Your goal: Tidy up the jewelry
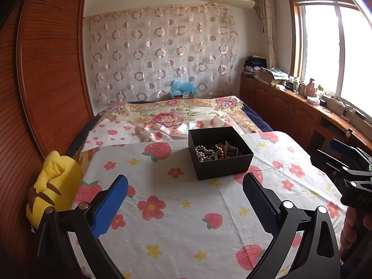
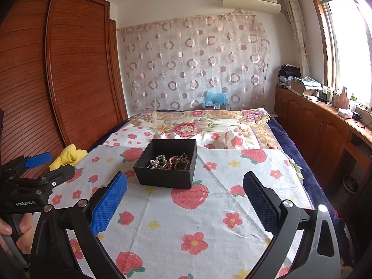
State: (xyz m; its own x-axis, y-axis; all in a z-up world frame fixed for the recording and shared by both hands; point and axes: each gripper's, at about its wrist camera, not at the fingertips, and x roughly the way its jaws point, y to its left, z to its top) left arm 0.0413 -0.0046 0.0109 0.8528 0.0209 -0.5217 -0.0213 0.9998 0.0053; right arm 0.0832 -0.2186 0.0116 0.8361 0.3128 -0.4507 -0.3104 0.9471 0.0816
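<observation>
While my left gripper (image 1: 184, 194) and right gripper (image 2: 184, 193) hung wide apart and empty, the jewelry (image 1: 217, 151) lay tangled inside the black box (image 2: 162, 181) mid-bed, fitting either a gathered finish or unsorted start

Blown-out daylight from right window (image 1: 325, 46); fisheye-warped edges.

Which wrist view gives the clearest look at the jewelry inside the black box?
The left wrist view: it looks down into the black box, showing the jewelry spread across its floor. The right wrist view shows the same pile partly behind the box's near wall.
</observation>
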